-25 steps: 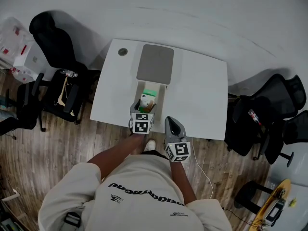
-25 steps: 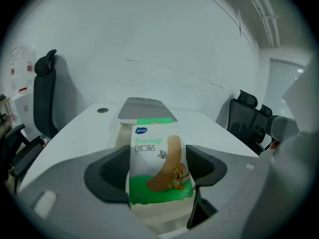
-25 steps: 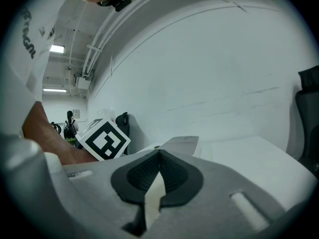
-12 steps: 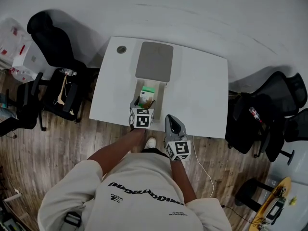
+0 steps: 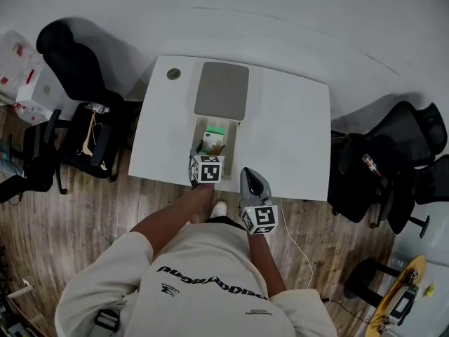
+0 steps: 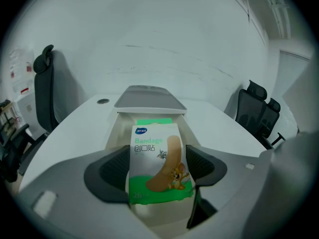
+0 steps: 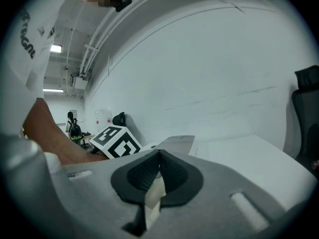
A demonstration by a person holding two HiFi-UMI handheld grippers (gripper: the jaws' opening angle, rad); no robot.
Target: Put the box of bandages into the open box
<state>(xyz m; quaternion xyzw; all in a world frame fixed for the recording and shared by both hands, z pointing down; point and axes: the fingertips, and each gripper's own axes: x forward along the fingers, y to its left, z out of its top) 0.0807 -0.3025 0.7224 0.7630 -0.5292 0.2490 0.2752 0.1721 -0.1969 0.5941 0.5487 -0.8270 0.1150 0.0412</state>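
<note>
The left tongs [image 6: 157, 169] squeeze the bandage box [image 6: 157, 151] from both sides, one dark pad [image 6: 115, 172] on each side of it. The bandage box stands up straight, and its front shows green and white, a tan bandage and a little cartoon mouse. It is held over the near end of the open box [image 5: 235, 144], between that box's two long walls. I cannot tell if it touches the bottom of the open box. The right tongs [image 7: 158, 176] are pressed shut and hold nothing. They hang just to the right of the open box, at its near end, by the edge of the white table [image 5: 287, 132] that the open box sits on. A flat gray lid [image 5: 222, 91] lies just past the far end of the open box and touches it. A small round dark spot [image 5: 173, 74] is on the table, left of the lid and farther away than the open box. A black chair [image 5: 70, 69] stands on the wood floor [image 5: 63, 223], well to the left of the open box. More black chairs [image 5: 403, 146] stand well to the right of it.
</note>
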